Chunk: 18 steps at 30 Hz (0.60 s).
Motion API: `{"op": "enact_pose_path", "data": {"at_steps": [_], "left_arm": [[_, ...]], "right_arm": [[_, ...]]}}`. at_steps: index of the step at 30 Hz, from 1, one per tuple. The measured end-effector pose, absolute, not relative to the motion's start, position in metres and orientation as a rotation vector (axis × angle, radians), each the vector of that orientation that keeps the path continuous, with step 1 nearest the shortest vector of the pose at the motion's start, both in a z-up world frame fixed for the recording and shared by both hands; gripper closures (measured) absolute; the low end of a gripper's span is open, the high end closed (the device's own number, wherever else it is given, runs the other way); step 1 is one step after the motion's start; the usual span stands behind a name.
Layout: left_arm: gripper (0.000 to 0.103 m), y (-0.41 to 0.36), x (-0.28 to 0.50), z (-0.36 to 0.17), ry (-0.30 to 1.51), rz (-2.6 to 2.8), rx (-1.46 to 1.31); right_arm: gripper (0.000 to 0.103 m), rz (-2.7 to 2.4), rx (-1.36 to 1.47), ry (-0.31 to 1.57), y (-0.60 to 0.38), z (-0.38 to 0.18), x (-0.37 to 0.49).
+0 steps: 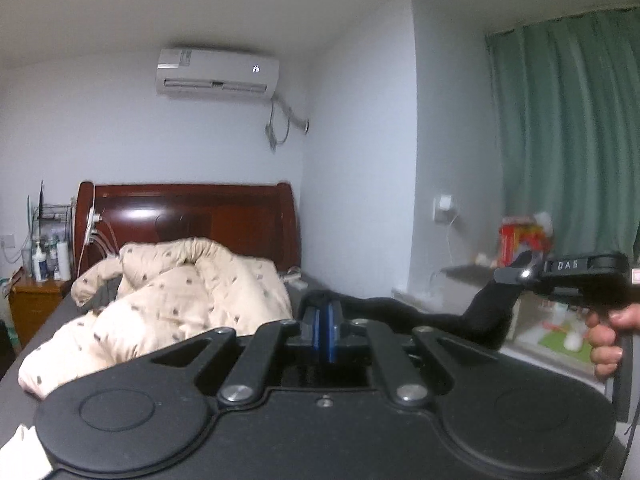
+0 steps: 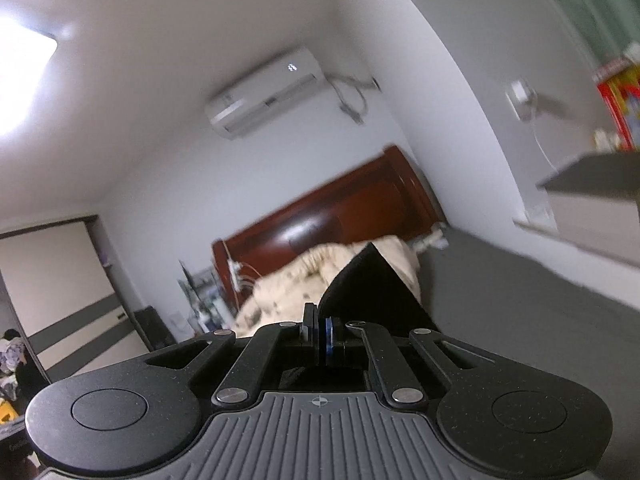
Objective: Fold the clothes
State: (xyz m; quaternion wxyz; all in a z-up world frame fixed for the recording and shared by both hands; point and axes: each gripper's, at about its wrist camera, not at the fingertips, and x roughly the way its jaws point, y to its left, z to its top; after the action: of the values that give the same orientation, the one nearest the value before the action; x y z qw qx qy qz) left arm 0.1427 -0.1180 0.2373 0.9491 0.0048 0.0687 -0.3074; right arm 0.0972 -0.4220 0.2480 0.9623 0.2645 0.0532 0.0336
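Observation:
A black garment hangs stretched in the air between my two grippers, above the bed. In the left wrist view my left gripper is shut on one end of it, the blue pads pressed together on the cloth. The garment runs right and up to my right gripper, held by a hand and shut on the other end. In the right wrist view my right gripper pinches the black garment, and a stiff corner of cloth stands up past the fingers.
Below lies a bed with a grey sheet, a crumpled cream quilt and a dark red headboard. A wooden nightstand with bottles stands left. A grey ledge with a red box and a green curtain are right.

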Motion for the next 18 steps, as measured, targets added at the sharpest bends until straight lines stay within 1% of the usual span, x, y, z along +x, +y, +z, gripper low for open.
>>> {"op": "enact_pose_path", "data": {"at_steps": [4,8,12,15,18], "left_arm": [[0.098,-0.114,0.128,0.236,0.122,-0.644,0.040],[0.098,-0.112,0.114,0.209,0.173,-0.668,0.087],[0.098,-0.103,0.079,0.159,0.246,-0.719,0.085],[0.098,-0.097,0.032,0.105,0.298,-0.749,0.091],[0.098,-0.098,-0.021,0.041,0.387,-0.773,0.102]], "right_arm": [[0.100,0.093,0.516,0.091,-0.420,0.249,0.083],[0.100,0.092,0.514,0.147,-0.420,0.228,0.065],[0.100,0.106,0.533,0.195,-0.424,0.187,0.027],[0.100,0.121,0.543,0.251,-0.424,0.147,-0.012],[0.100,0.101,0.577,0.338,-0.430,0.099,-0.051]]}}
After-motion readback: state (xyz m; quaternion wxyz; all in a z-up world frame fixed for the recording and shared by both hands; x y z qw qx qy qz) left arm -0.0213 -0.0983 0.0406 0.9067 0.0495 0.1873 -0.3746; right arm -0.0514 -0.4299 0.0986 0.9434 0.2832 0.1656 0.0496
